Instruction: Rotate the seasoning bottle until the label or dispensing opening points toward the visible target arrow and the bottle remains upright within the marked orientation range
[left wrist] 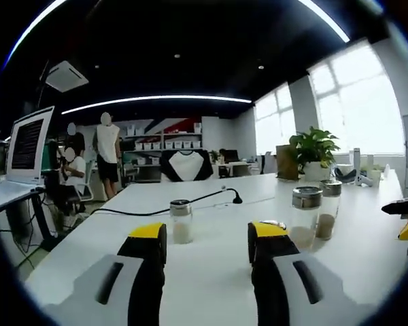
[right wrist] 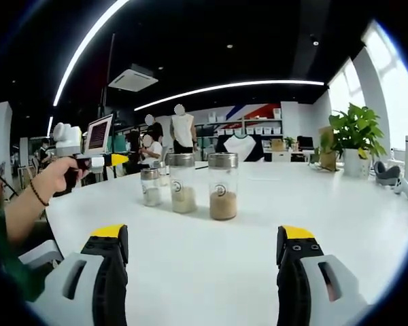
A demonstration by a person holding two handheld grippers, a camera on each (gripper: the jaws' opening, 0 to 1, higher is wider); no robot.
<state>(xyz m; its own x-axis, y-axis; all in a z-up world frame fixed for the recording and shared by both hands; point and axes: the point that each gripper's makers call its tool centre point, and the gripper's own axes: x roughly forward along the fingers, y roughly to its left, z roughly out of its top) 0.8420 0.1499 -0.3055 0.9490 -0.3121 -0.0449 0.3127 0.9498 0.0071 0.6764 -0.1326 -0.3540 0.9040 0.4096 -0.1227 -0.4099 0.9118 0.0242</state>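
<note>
Three clear seasoning bottles with metal lids stand upright on the white table (right wrist: 211,265). In the right gripper view they form a row: a short bottle (right wrist: 149,187), a taller one (right wrist: 182,183) and the nearest tall bottle (right wrist: 223,185) with brown grains. In the left gripper view the short bottle (left wrist: 181,221) stands just beyond my left gripper (left wrist: 207,244), which is open and holds nothing; the two tall bottles (left wrist: 306,217) (left wrist: 328,207) are to its right. My right gripper (right wrist: 204,248) is wide open, well short of the bottles. A hand (right wrist: 51,180) holds the left gripper (right wrist: 98,161) at the left.
A black cable (left wrist: 190,202) runs across the table behind the short bottle. A potted plant (left wrist: 314,153) and small items stand at the far right end. A monitor (left wrist: 28,144) is at the left, with people standing and sitting beyond the table.
</note>
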